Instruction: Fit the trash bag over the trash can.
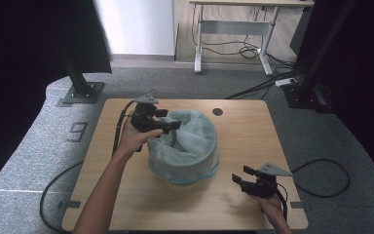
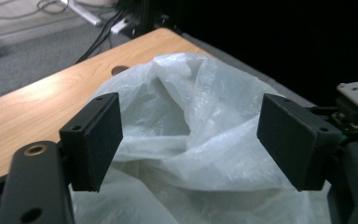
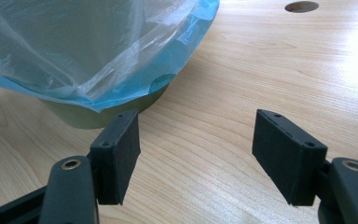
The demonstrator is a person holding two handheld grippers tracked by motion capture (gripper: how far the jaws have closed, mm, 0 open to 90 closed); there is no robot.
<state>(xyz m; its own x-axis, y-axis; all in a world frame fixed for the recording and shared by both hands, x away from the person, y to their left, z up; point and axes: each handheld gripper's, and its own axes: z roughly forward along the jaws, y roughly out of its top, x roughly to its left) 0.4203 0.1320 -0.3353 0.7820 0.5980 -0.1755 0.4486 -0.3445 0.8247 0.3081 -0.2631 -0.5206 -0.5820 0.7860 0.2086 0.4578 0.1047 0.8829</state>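
Left tongs [image 1: 168, 123] at the bag's near-left rim, right tongs [image 1: 243, 177] waiting low on the tabletop [image 1: 253, 136].

The bin [image 3: 107, 112] with its thin bag [image 1: 190, 139] stands mid-tabletop. The left tongs hover open over the bag's crumpled left edge, plastic lying between and just beyond the jaws, nothing pinched yet. The right tongs, also open and empty, sit well apart at the front right, the bin up and to their left. The left hand is clearly nearer; a small forward push would likely catch the film.

Hand-held gripper [image 3: 196, 156] gapes beside bag-lined bin [image 3: 107, 109].
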